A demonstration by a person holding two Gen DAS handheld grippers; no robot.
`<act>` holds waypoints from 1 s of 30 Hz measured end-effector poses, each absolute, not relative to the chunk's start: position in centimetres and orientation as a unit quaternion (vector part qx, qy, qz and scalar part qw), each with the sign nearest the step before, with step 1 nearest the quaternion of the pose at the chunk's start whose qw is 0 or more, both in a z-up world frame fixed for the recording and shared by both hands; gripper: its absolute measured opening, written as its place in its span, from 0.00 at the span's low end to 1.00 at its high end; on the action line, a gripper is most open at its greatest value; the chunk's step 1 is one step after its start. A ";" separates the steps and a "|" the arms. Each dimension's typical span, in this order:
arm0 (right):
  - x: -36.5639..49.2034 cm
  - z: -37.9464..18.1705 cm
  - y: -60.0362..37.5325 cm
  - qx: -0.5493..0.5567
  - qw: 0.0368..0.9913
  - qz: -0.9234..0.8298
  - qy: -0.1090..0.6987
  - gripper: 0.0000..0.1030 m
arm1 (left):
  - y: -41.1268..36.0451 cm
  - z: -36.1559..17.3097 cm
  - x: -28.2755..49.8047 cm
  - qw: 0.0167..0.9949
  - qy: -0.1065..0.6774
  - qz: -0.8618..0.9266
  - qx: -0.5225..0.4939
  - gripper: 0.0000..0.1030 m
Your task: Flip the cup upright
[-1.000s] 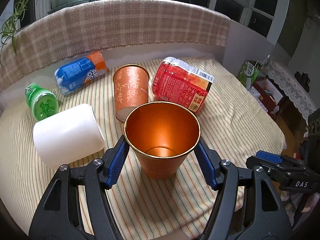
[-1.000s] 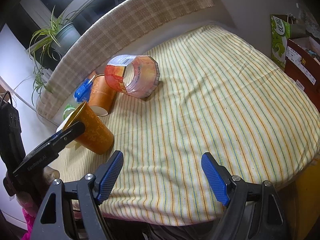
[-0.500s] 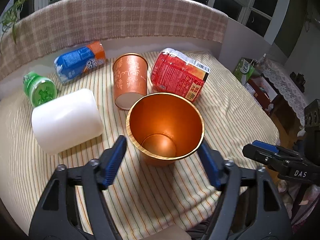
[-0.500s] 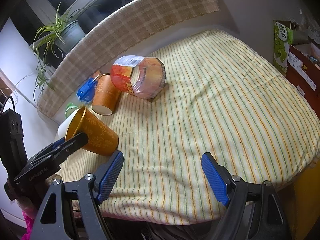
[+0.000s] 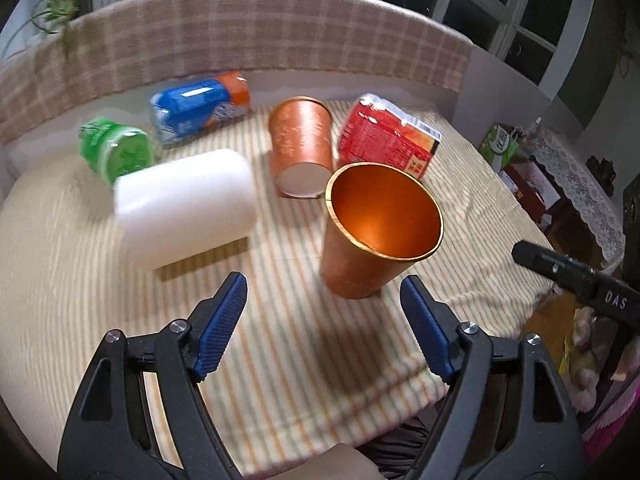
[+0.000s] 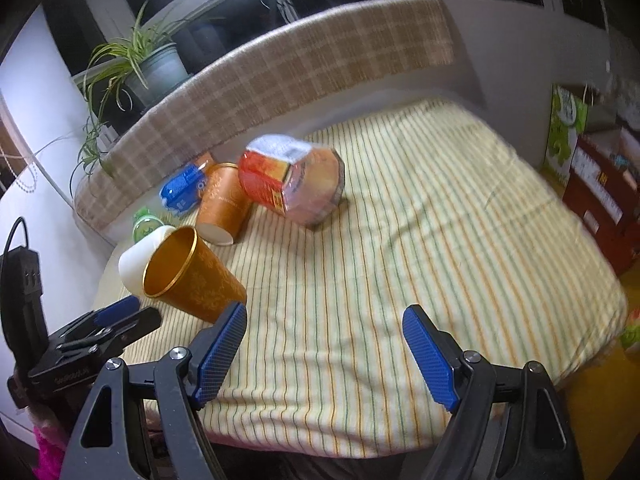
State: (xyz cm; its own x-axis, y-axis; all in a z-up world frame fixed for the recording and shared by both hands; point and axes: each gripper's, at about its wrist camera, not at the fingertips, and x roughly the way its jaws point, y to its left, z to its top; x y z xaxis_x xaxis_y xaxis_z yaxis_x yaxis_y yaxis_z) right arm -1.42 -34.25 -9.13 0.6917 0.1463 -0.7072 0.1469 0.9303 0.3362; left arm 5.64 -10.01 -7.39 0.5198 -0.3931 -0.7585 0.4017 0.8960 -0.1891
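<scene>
An orange cup with a gold rim [image 5: 372, 240] stands upright on the striped cloth, mouth up; it also shows in the right wrist view [image 6: 192, 276]. My left gripper [image 5: 324, 320] is open and empty, a short way in front of the cup and not touching it. My right gripper [image 6: 324, 352] is open and empty over the cloth, to the right of the cup. A second orange cup [image 5: 300, 148] lies on its side behind the first.
A white cylinder [image 5: 184, 204], a green bottle [image 5: 116, 152], a blue and orange can [image 5: 200, 104] and a red food tub [image 5: 388, 140] lie on the cloth. A checked backrest [image 5: 240, 36] runs behind. The table's front edge [image 5: 320, 408] is close.
My left gripper has let go of the cup and drawn back and to the left. The cup now stands free. My right gripper has shifted slightly.
</scene>
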 end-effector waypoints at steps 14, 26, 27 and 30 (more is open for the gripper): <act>-2.5 -3.9 -30.7 0.075 0.950 -0.042 0.300 0.94 | -4.7 -1.5 -0.3 0.957 0.268 -0.108 0.009 0.92; -3.6 -1.9 -28.9 0.039 0.967 -0.058 0.246 1.00 | -3.3 1.1 -2.6 0.974 0.212 -0.083 -0.001 1.00; -3.6 -1.8 -28.8 0.038 0.967 -0.059 0.244 1.00 | -3.4 1.1 -2.7 0.974 0.212 -0.081 -0.001 1.00; -3.8 -1.6 -28.6 0.036 0.968 -0.059 0.241 1.00 | -3.3 1.1 -2.8 0.974 0.213 -0.078 -0.001 1.00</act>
